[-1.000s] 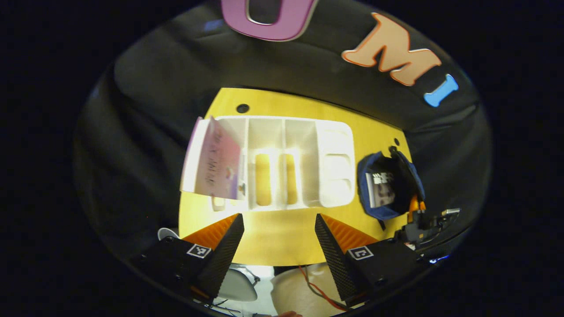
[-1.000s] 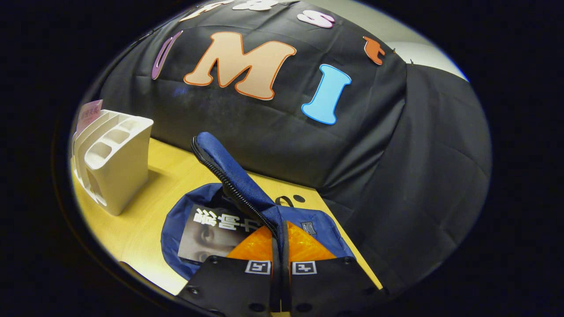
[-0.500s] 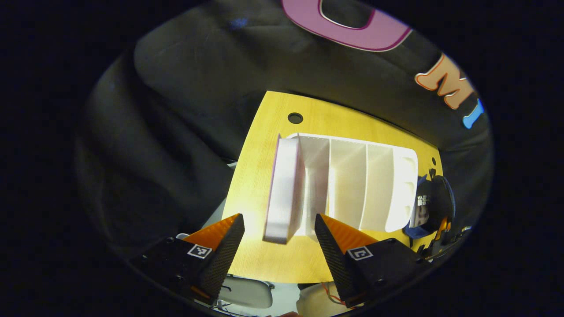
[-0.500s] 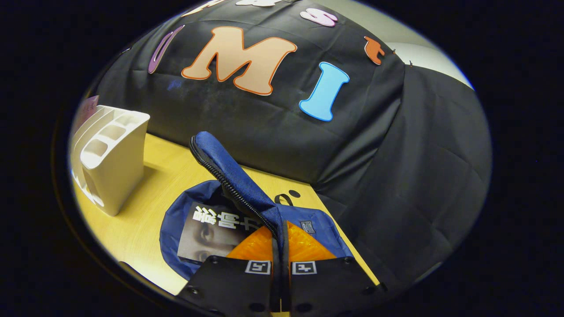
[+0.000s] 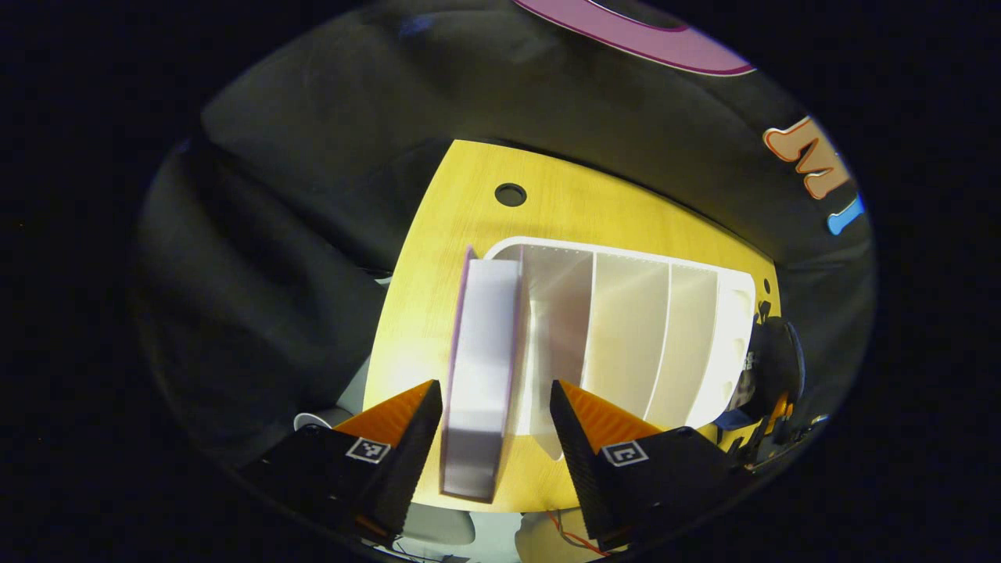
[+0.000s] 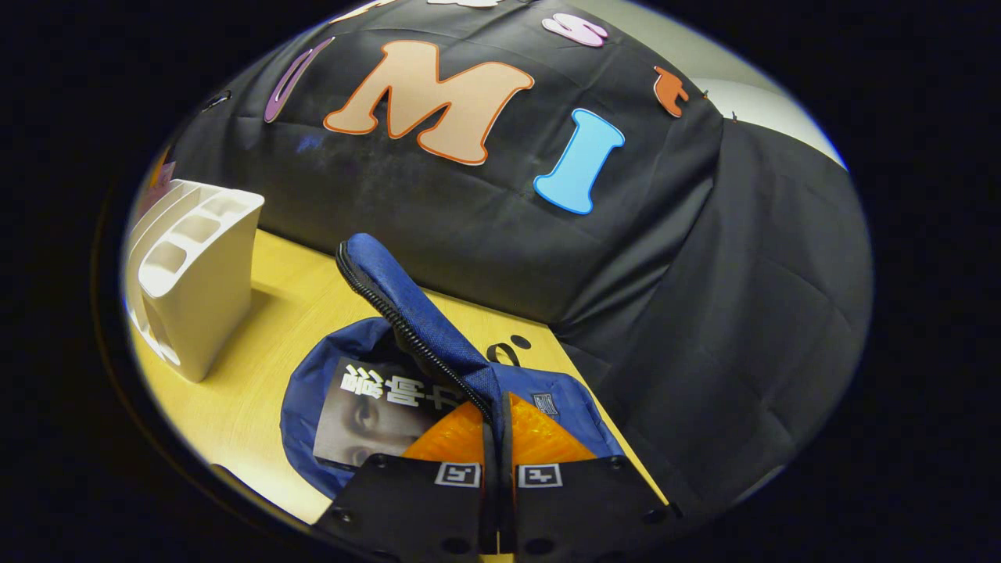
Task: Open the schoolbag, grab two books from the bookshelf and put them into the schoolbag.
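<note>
A book with a purple cover [image 5: 483, 352] stands upright in the end slot of the white bookshelf [image 5: 626, 328]. My left gripper [image 5: 495, 389] is open, and the book's near edge sits between its fingers with a small gap on each side. The blue schoolbag [image 6: 309, 391] lies open on the yellow table [image 6: 266, 360]. My right gripper [image 6: 498, 407] is shut on the bag's zippered flap [image 6: 399, 297] and holds it raised. A dark-covered book [image 6: 367, 414] lies inside the bag. The bookshelf [image 6: 195, 274] stands to the bag's left.
The table [image 5: 485, 203] has a round cable hole [image 5: 510, 194] behind the shelf. Black cloth walls close in the back and the sides. The shelf's other slots look empty. The schoolbag [image 5: 774, 367] shows past the shelf's far end.
My left gripper has swung to the shelf's end and moved closer, so the purple book now stands between its fingers. The right gripper has kept the flap raised.
</note>
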### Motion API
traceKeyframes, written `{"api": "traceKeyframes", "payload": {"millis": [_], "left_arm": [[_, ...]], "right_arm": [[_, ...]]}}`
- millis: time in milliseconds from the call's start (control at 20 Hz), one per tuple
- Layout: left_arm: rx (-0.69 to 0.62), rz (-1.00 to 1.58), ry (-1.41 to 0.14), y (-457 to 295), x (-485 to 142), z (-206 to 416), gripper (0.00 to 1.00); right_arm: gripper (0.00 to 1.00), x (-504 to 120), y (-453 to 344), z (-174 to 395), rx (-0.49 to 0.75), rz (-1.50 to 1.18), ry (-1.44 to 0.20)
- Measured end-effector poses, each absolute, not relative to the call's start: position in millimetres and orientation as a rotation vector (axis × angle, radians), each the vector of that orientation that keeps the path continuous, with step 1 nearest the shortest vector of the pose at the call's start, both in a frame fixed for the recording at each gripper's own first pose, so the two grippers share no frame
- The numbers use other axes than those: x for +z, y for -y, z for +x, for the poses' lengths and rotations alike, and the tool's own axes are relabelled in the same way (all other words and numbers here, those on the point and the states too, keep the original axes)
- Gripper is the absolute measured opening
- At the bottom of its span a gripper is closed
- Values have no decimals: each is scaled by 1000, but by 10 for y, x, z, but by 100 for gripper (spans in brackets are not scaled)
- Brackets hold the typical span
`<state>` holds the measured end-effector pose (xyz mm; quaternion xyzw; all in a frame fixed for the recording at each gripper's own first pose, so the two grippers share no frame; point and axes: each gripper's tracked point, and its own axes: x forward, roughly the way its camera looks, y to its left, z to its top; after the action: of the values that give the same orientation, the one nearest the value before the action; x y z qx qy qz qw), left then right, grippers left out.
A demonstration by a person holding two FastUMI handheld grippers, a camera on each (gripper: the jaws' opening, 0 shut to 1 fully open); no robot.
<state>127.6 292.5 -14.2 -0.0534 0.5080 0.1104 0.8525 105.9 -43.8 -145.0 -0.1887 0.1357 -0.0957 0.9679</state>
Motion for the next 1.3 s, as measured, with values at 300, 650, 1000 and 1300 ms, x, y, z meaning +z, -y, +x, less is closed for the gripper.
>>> {"api": "traceKeyframes", "payload": {"millis": [300, 650, 1000, 1300], "left_arm": [[216, -104, -1112, -2793, -245, 1416, 59], [233, -110, -1188, -2811, -507, 1411, 48], [222, -87, -1246, -2752, -716, 1413, 45], [266, -115, -1269, -2703, -727, 1310, 45]], "right_arm": [[4, -1445, 428, 1015, -193, -388, -276], [5, -1448, 421, 1014, -187, -399, -275], [4, -1455, 418, 1010, -183, -408, -276], [5, -1480, 409, 1016, -169, -420, -278]]}}
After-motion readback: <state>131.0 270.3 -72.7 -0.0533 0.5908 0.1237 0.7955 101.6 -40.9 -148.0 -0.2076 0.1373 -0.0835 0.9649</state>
